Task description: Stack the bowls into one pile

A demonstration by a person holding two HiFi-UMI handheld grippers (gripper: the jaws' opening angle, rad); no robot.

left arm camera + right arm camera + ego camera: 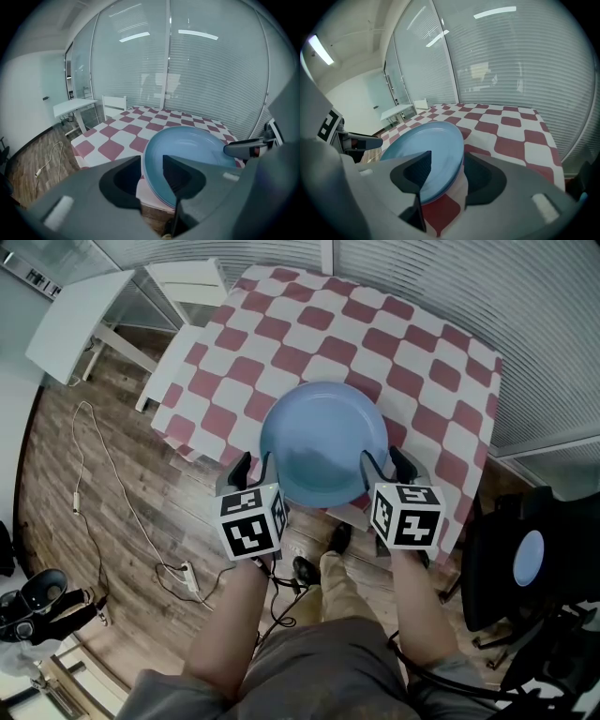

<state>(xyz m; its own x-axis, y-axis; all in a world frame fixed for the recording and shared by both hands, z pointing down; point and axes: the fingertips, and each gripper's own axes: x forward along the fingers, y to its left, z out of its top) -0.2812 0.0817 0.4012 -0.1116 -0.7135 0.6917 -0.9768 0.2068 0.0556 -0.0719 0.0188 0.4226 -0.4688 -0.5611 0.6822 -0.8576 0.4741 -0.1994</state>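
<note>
the blue bowl point(323, 442) sits at the near edge of the red and white checked worktop point(422, 362), and its near rim reaches a little past that edge. in the left gripper view a second rim line shows just under its top rim, so it seems that more than one bowl is nested there. the left gripper point(253, 463) is at the bowl's left rim. its fingers point(183, 176) stand apart, one outside the rim and one inside, and a gap shows on the outer side, so they do not clamp it. the right gripper point(386, 457) is at the bowl's right rim. its fingers point(415, 171) are spread wide, the rim passes between them and they have hold of nothing. far left of the bowl a white side table point(80, 320) stands on the wooden floor point(56, 456), and a thin cable point(108, 474) lies on that floor. the person's legs show below the bowl.
</note>
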